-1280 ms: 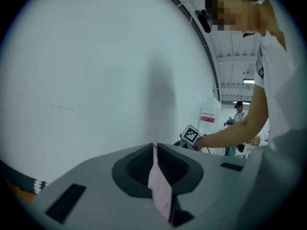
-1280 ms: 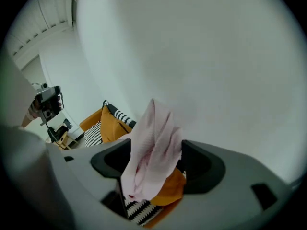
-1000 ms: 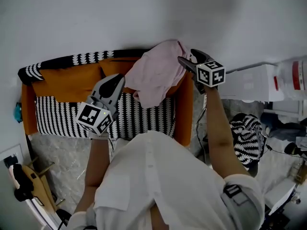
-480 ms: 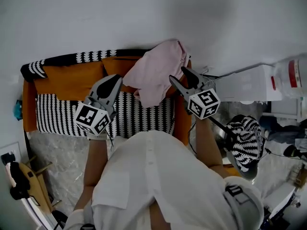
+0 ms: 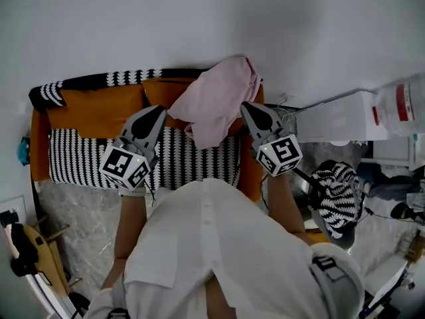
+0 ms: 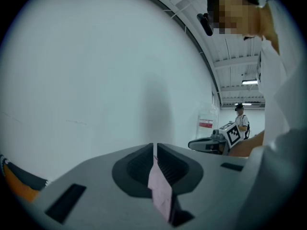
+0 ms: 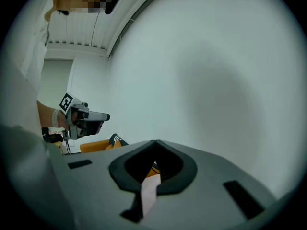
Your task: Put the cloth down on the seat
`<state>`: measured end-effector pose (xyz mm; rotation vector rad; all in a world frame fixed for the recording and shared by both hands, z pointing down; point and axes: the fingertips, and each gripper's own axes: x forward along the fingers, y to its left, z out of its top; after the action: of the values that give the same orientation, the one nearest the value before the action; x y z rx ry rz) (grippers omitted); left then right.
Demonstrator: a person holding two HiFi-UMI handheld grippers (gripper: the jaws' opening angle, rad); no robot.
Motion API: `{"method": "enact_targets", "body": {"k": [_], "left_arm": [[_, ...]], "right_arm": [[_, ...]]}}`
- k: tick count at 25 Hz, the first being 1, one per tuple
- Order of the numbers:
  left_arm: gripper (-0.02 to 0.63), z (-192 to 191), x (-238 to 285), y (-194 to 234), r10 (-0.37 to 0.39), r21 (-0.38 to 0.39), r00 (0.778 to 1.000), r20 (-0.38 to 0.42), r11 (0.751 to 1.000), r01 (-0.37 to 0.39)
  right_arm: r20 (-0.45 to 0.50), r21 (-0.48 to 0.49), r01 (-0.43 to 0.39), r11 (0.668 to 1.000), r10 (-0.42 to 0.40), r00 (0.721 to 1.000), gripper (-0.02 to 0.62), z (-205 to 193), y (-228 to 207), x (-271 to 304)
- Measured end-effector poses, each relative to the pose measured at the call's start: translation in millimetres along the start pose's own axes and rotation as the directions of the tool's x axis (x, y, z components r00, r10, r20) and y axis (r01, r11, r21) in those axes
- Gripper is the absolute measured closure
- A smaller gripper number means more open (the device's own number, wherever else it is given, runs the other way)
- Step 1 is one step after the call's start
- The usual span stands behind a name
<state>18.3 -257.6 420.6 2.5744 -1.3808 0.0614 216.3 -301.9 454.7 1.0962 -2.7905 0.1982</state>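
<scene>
The sofa (image 5: 89,115) has a striped seat (image 5: 73,159). The pink cloth (image 5: 214,105) is still held up over the sofa's right back corner, so laying it down remains. The left tongs (image 5: 158,111) are clenched on one edge, and the right tongs (image 5: 248,107) have just closed on another.

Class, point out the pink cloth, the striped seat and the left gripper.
pink cloth (image 5: 216,98), head view, middle of its draped folds.
striped seat (image 5: 80,161), head view, bare left part of the cushion.
left gripper (image 5: 160,110), head view, its closed tips.
</scene>
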Motion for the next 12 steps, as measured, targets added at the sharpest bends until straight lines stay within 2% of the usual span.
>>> {"method": "enact_targets", "body": {"k": [12], "left_arm": [[0.566,-4.4,1.2,-3.9,0.001,0.003,1.0,-0.012,1.0,-0.001]], "right_arm": [[-0.04,-0.065,-0.017,0.998,0.015,0.999,0.586,-6.7,2.7,3.9]]}}
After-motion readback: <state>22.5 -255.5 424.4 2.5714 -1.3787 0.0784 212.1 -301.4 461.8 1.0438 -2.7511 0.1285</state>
